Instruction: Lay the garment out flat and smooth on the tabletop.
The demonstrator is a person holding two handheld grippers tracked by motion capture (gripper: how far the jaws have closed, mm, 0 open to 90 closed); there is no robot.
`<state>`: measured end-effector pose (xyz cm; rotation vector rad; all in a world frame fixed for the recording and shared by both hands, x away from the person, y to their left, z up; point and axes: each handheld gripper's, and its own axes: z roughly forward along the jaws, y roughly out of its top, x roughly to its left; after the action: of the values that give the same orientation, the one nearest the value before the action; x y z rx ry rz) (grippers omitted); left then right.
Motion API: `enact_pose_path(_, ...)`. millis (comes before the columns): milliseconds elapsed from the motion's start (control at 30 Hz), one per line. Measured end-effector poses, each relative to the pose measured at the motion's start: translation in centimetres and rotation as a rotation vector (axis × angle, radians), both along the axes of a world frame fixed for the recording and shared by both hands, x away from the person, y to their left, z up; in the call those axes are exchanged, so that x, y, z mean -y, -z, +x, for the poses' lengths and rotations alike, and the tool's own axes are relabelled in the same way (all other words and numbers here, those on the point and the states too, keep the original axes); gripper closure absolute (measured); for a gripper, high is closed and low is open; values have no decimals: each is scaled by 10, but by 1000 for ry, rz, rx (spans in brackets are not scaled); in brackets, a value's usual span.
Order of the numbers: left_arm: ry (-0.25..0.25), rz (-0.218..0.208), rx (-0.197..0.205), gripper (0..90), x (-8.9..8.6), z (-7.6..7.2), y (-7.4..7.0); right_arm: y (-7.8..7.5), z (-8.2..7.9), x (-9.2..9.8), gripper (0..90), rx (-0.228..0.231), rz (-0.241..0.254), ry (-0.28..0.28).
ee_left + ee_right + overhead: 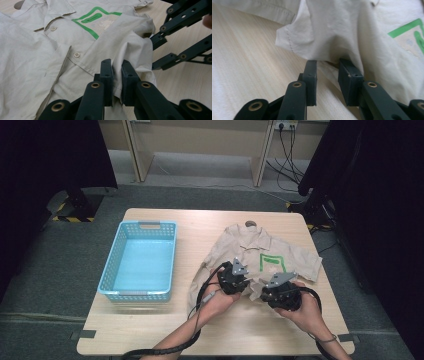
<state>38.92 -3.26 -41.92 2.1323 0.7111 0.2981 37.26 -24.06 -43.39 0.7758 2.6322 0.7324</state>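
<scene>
A beige short-sleeved shirt (250, 247) with a green-edged chest patch (271, 262) lies spread on the right half of the wooden table (150, 330). My left gripper (246, 281) sits at the shirt's near hem. In the left gripper view it (117, 72) is shut on a raised fold of the shirt (82, 40). My right gripper (261, 289) is just to its right, pointing at the same bunched edge. Its jaws (327, 70) stand apart, their tips at the hanging fabric (332, 30) without pressing on it. The right gripper (153, 53) also reaches in from the right in the left gripper view.
A light blue plastic basket (150, 225) stands with nothing in it on the table's left half. Bare wood runs along the near edge. Dark curtains and grey floor surround the table, and cables trail from both grippers along the person's forearms.
</scene>
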Motion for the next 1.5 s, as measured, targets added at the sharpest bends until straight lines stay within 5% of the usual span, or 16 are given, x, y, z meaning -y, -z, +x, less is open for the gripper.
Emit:
enact_pose_path(467,-7,3,-1,823,0,2,1,14,14,1,843,-62,-33,1)
enact_pose_path(733,-7,2,-6,823,-1,2,1,-5,9,3,660,71,-32,9)
enact_pose_path(1000,-5,5,-12,824,1,3,3,-1,14,5,653,105,-99,-16)
enact_pose_path(1133,-5,6,-16,823,2,3,4,16,25,8,661,46,-118,-24)
enact_pose_path(1300,-8,7,-21,823,1,5,4,16,34,13,672,-11,-55,-18)
enact_pose_path(1333,-10,8,-22,823,1,6,5,15,40,15,691,-65,-32,-13)
enact_pose_path(1400,-11,8,-23,823,1,6,5,15,42,16,699,-87,-18,-8)
enact_pose_path(1433,-13,8,-25,822,1,6,6,16,48,20,722,-150,40,14)
enact_pose_path(1500,-14,6,-26,821,0,7,6,16,48,22,754,-151,52,23)
